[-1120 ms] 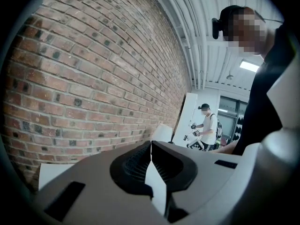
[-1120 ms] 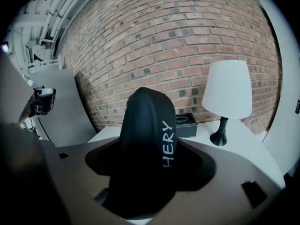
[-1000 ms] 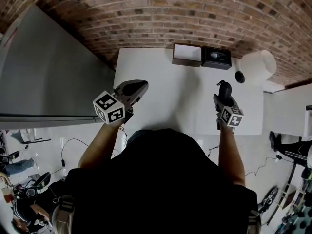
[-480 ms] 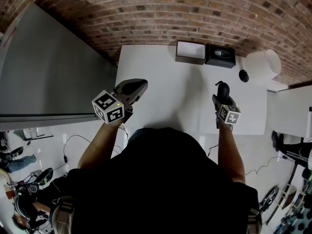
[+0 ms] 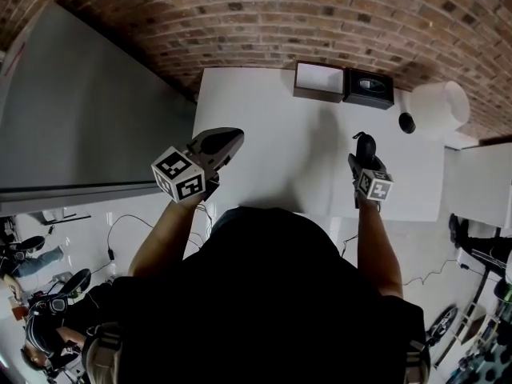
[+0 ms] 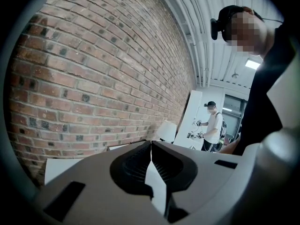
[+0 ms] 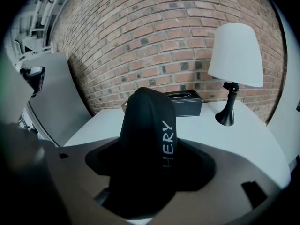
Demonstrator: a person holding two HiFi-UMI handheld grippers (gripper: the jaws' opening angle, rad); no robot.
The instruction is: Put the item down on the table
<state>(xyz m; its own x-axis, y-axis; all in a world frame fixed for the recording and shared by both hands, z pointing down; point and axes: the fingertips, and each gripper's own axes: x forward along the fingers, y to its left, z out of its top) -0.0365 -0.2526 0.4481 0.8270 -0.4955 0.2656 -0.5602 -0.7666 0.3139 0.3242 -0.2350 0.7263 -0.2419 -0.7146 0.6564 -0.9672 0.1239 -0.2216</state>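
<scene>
Right gripper [image 5: 365,142] clamped on black item [image 7: 146,135] over white table [image 5: 272,110], left gripper [image 6: 151,143] clenched empty

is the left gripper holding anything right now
No, in the left gripper view the left gripper has its jaws closed against each other with nothing between them.

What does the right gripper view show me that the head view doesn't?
Only the right gripper view: white lettering on the black item, held in the right gripper. Only the head view: the left gripper, the person's arms, cables on the floor. Both: table, lamp, tissue box, brick wall.
</scene>
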